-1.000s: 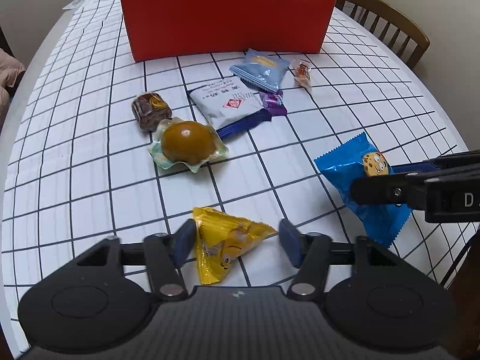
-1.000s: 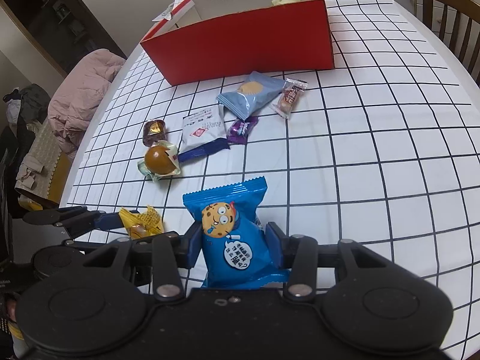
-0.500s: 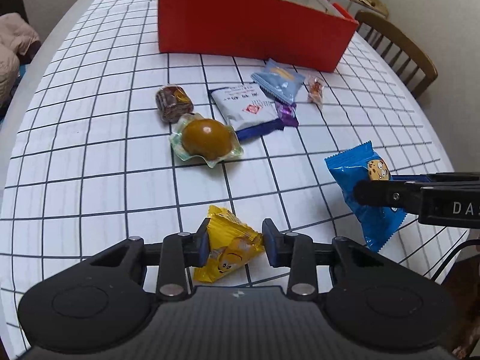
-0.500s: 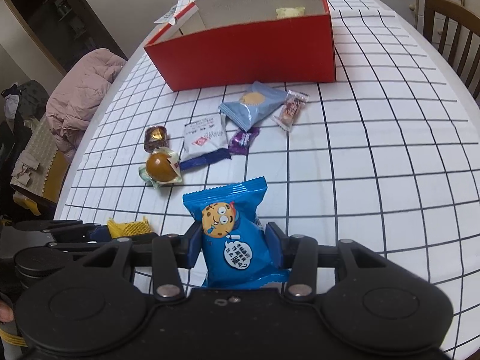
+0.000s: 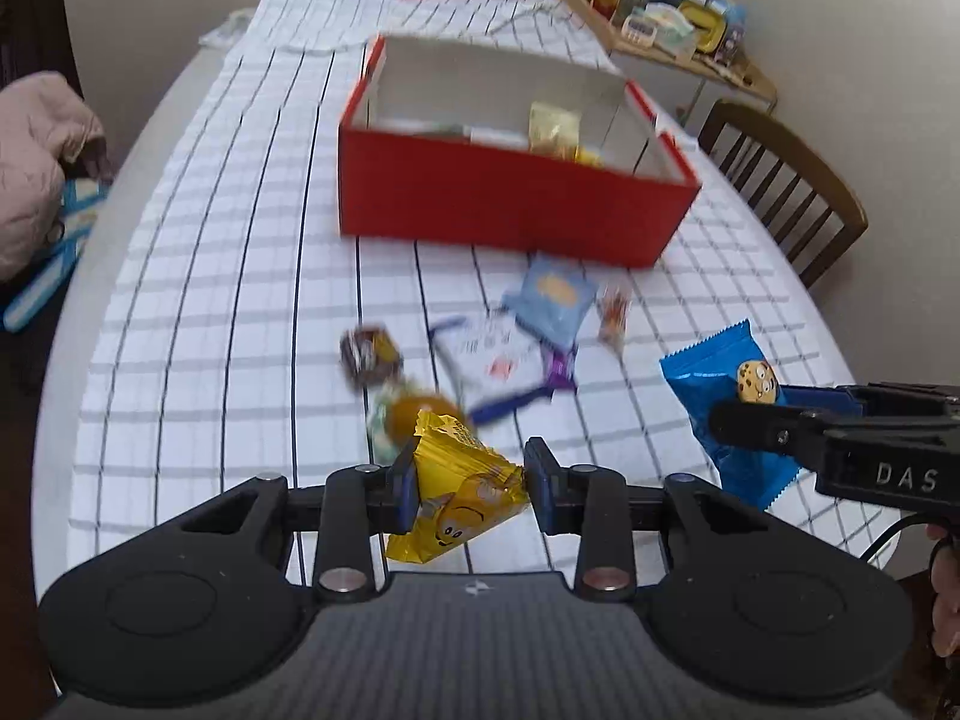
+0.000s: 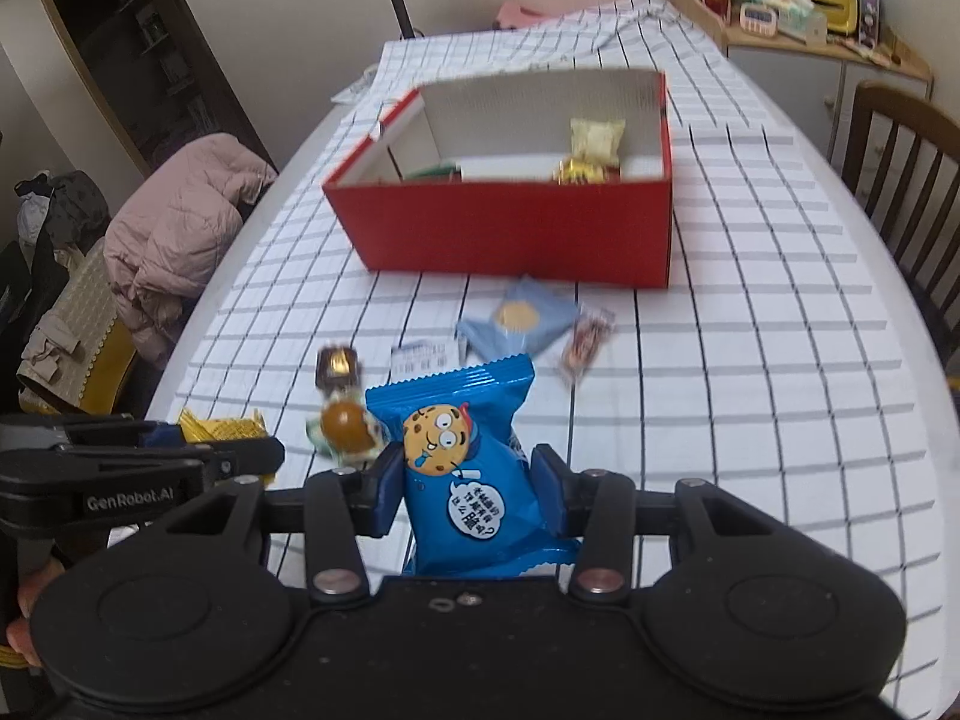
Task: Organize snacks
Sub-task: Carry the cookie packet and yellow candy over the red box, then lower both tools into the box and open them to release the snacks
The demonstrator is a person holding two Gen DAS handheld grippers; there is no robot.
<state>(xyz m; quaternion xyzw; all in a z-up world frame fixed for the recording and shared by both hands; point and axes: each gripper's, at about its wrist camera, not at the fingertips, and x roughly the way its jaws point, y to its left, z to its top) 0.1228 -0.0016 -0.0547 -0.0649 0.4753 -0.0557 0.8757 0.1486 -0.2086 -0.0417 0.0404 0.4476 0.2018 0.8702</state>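
Yellow packet (image 5: 459, 495) clamped in left gripper (image 5: 469, 480) jaws, hiding orange snack (image 5: 401, 417); blue cookie bag (image 6: 465, 474) clamped in right gripper (image 6: 465, 489), covering white packet (image 6: 420, 355). Loose snacks blurred.

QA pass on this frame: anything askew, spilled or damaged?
Nothing damaged or spilled. Left claw grips the yellow packet tilted, one end hanging below the pads. Right claw holds the blue cookie packet upright. Other snacks lie loose before the red box.
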